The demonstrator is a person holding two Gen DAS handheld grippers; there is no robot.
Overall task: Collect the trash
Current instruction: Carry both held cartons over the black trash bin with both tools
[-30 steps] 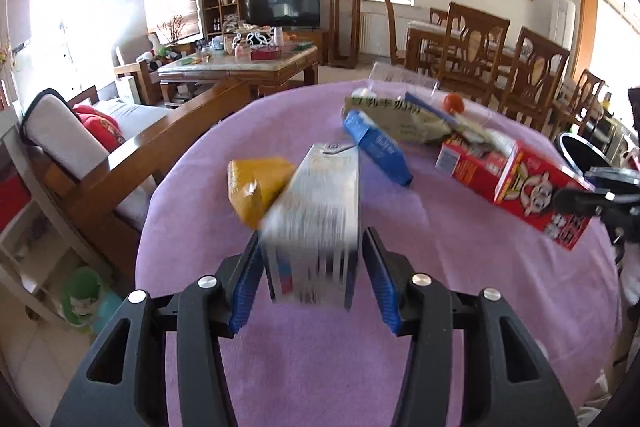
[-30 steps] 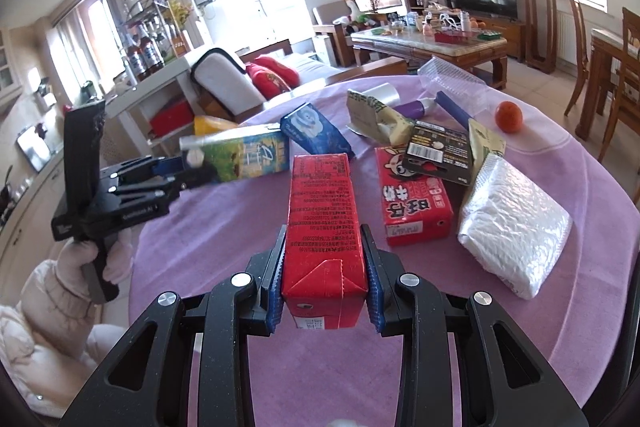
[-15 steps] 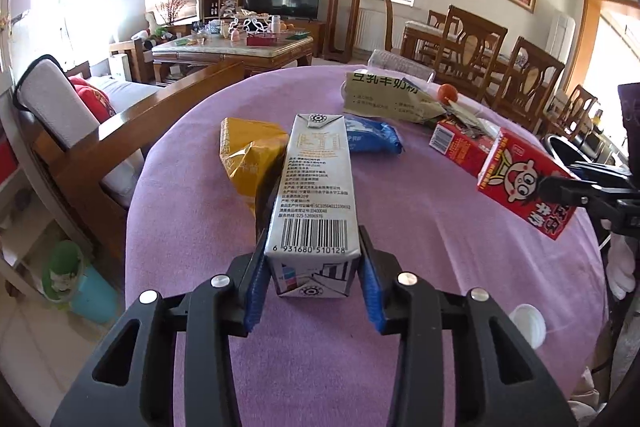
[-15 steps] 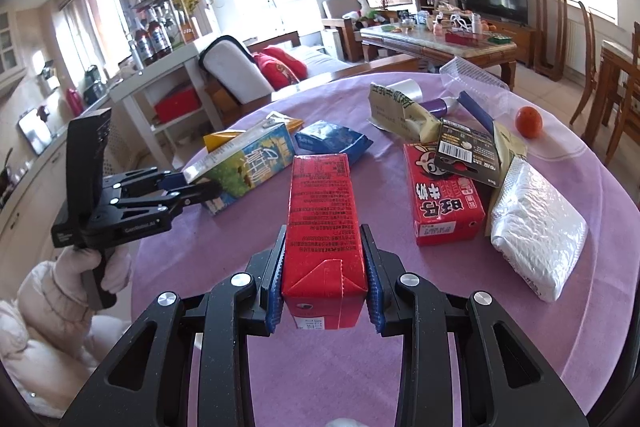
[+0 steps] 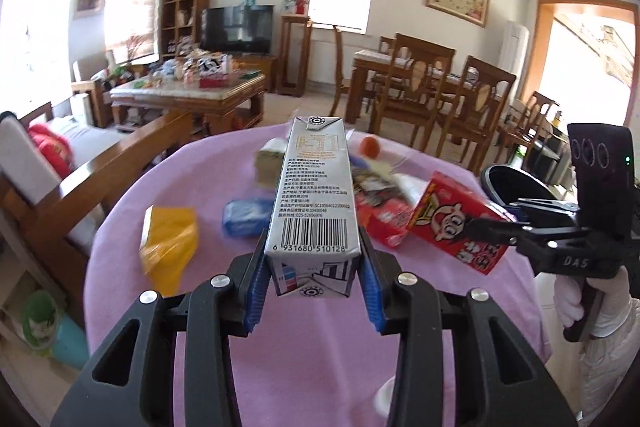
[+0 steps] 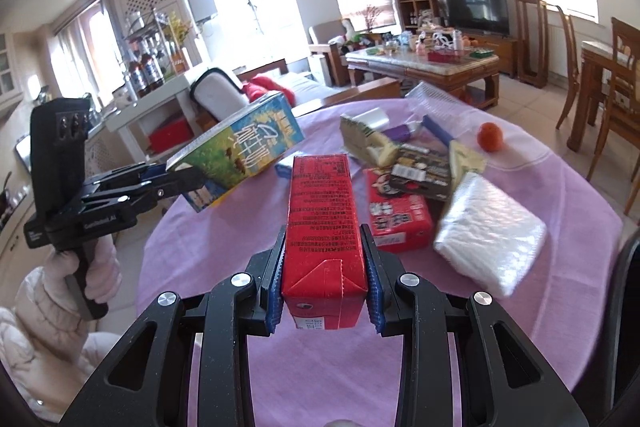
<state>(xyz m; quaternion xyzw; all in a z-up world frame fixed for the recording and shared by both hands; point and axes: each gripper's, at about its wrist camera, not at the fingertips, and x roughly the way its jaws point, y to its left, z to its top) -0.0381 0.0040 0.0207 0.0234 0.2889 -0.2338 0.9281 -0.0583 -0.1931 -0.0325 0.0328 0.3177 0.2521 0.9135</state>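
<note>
My left gripper (image 5: 314,285) is shut on a grey milk carton (image 5: 314,203) with a barcode, held in the air above the purple table (image 5: 288,355). The same carton shows in the right wrist view (image 6: 240,155) with its blue and green side. My right gripper (image 6: 324,291) is shut on a red carton (image 6: 322,227), also lifted; it shows in the left wrist view (image 5: 456,227). On the table lie a yellow bag (image 5: 170,243), a blue packet (image 5: 246,221), a red box (image 6: 398,215), a white wrapped pack (image 6: 490,237) and an orange (image 6: 490,137).
A black bin rim (image 5: 512,187) stands at the table's right side. A wooden sofa (image 5: 80,163) is on the left. Dining chairs (image 5: 436,95) stand behind the table. A small white lid (image 5: 384,395) lies near the table's front edge.
My left gripper closed on the grey carton, lifted it off the table and tipped its far end up. The right gripper kept its red carton and rose a little.
</note>
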